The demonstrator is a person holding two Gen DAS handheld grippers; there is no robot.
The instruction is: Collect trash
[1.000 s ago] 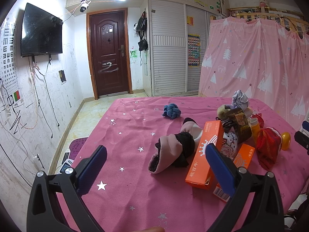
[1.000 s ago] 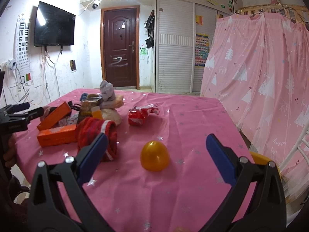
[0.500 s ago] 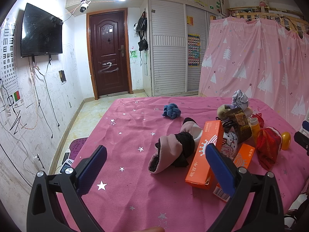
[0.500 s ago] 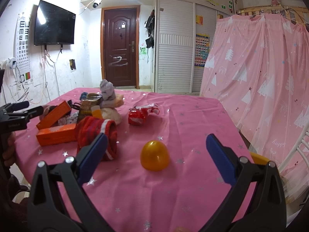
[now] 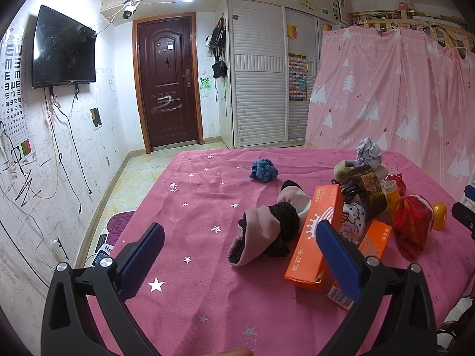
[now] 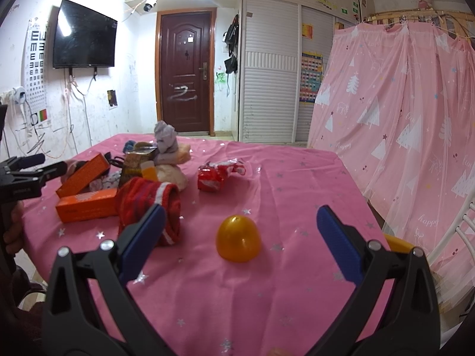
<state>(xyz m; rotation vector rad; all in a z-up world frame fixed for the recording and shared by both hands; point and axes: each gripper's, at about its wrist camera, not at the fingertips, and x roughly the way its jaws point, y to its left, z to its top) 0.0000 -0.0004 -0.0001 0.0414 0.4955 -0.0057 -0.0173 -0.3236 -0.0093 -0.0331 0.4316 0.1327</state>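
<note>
Both grippers spread wide and empty over a cluttered pink table, nothing picked up yet.

The left gripper [image 5: 237, 255] hangs near the upper orange box [image 5: 316, 237], which leans on a second orange box [image 6: 86, 204] in the pile; both look like light, stiff cardboard that would crush if squeezed hard, so across the narrow sides seems the best hold. The right gripper [image 6: 239, 234] frames the yellow plastic egg [image 6: 238, 238], lying alone on the tablecloth [image 6: 297, 184]; it is likely smooth, hollow and prone to roll, so pinch its widest part. The crumpled red wrapper [image 6: 215, 175] beyond looks soft and featherlight.
</note>
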